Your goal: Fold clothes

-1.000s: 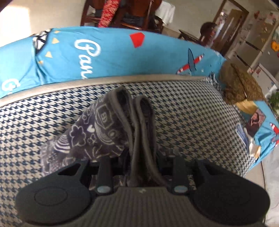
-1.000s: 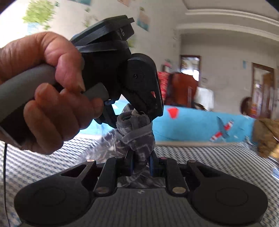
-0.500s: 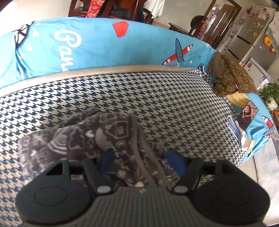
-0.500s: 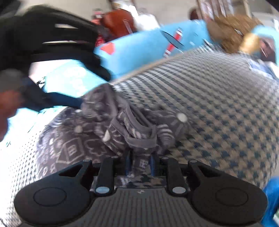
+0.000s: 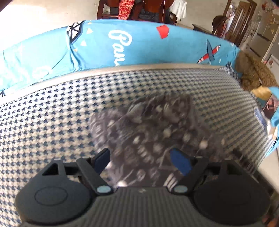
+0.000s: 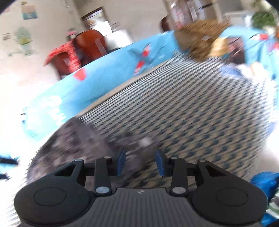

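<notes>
A dark grey patterned garment [image 5: 153,132] lies crumpled on the houndstooth surface [image 5: 52,113], blurred by motion. My left gripper [image 5: 141,160] hangs over its near edge with jaws opening; the cloth lies below and between the blue pads [image 5: 180,161], which do not press on it. In the right wrist view the same garment [image 6: 82,141] spreads left of centre, also blurred. My right gripper [image 6: 140,161] has its jaws opening too, a corner of the cloth lying loose between the pads [image 6: 159,161].
A blue printed sheet [image 5: 122,43] rings the far side of the surface. A brown furry item [image 5: 254,71] sits at the far right corner. Wooden chairs [image 5: 139,8] and doors stand beyond. A blue bag [image 6: 265,183] lies at the right.
Both grippers were shut on the garment held up bunched; both let go and the cloth dropped onto the surface. The right view rolled and swung away from the other hand.
</notes>
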The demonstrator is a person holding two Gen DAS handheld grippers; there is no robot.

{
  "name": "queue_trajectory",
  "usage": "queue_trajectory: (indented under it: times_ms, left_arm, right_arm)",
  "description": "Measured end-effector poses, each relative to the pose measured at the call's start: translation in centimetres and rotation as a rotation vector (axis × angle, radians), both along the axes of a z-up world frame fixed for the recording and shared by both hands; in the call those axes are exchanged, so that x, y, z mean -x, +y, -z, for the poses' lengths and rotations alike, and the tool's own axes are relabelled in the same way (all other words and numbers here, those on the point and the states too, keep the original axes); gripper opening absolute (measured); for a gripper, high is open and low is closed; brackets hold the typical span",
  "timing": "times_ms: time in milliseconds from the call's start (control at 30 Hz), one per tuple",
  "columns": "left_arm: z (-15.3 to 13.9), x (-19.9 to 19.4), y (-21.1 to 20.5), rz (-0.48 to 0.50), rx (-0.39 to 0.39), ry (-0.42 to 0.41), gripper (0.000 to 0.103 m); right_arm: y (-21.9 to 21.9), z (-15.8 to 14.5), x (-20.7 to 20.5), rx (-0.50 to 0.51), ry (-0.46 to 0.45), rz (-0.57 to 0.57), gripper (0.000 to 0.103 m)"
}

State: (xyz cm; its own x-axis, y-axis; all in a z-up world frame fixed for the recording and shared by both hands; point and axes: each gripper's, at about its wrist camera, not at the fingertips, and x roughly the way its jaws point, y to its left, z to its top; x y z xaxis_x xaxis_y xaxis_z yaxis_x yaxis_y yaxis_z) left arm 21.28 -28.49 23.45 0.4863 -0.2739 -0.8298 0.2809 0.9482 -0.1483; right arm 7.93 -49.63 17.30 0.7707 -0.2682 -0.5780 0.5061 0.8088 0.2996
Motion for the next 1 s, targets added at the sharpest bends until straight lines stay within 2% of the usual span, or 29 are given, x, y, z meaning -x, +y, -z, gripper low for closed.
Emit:
queue_trajectory:
  times_ms: [100, 300, 500, 667, 867, 1000]
  left_arm:
    - [1.4, 0.7, 1.2, 0.011, -0.025, 0.017, 0.082]
    - [3.9, 0.8, 2.9, -0.006, -0.003, 0.040, 0.083]
    - [5.9, -0.9, 5.6, -0.112, 0.070, 0.046, 0.087]
    - [5.6, -2.7, 7.7, -0.210, 0.117, 0.032, 0.089]
    - [5.7, -4.2, 8.7, -0.260, 0.129, 0.046, 0.089]
    - [5.8, -4.8, 9.7, -0.310, 0.141, 0.063, 0.091]
  right_arm:
    - [-1.1, -0.6, 0.0, -0.067, -0.033, -0.008, 0.037]
    - [-0.9, -1.2, -2.0, -0.095, -0.091, -0.210, 0.038]
    - [-0.6, -1.1, -5.2, -0.046, -0.086, -0.316, 0.047]
    - [-0.5, -1.0, -7.8, -0.043, -0.088, -0.389, 0.058]
    - [0.7, -0.9, -10.4, 0.021, -0.068, -0.462, 0.059]
    - [1.0, -0.3, -11.9, 0.050, -0.028, -0.464, 0.059]
